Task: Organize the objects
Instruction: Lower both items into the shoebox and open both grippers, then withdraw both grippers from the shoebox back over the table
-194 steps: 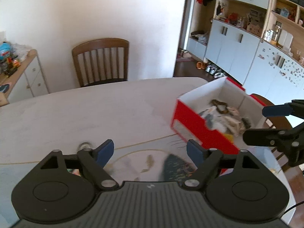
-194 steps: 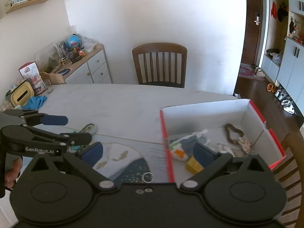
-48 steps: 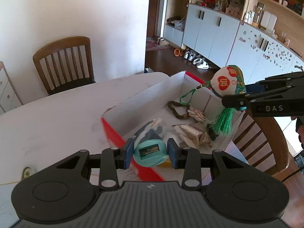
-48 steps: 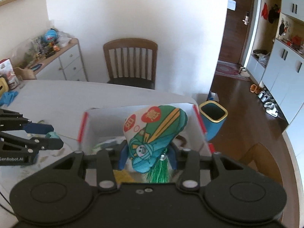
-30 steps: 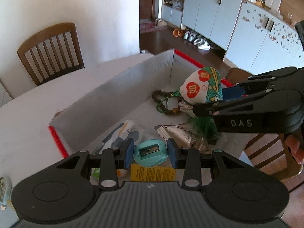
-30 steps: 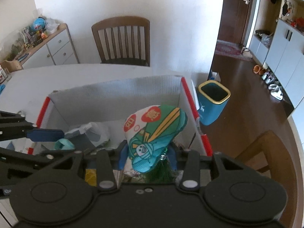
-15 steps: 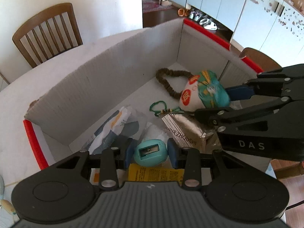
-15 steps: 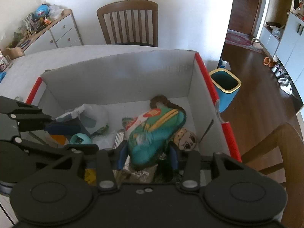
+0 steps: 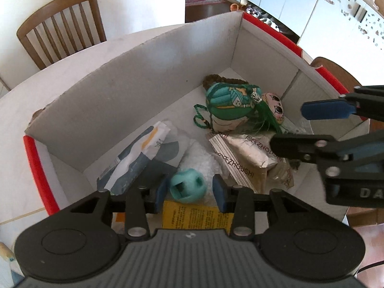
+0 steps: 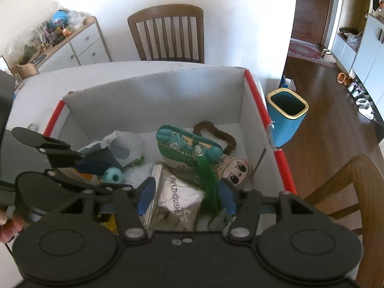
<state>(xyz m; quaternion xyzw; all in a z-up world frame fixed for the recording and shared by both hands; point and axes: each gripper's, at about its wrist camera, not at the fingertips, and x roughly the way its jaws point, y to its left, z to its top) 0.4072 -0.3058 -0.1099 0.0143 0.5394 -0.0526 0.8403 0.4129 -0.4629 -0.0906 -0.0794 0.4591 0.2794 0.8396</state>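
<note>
A: Left gripper (image 9: pixel 189 193) tilts steeply down into the white cardboard box with red rims (image 9: pixel 134 76) on the pale surface (image 9: pixel 21 110). Jaws are opening; the round teal pencil sharpener (image 9: pixel 188 187) sits between the blue pads, and we see gaps both sides.

B: Right gripper (image 10: pixel 186 198) also angles down into the box, jaws opening, clamped on nothing. The green-and-teal embroidered sachet with green tassel (image 10: pixel 187 146) lies on the box floor past its pads, against a silver foil packet (image 10: pixel 178 200).

"ZHOUSHI" on silver foil packet (image 9: pixel 242 153), "DA" in white on right tongs (image 9: pixel 321 127) body
</note>
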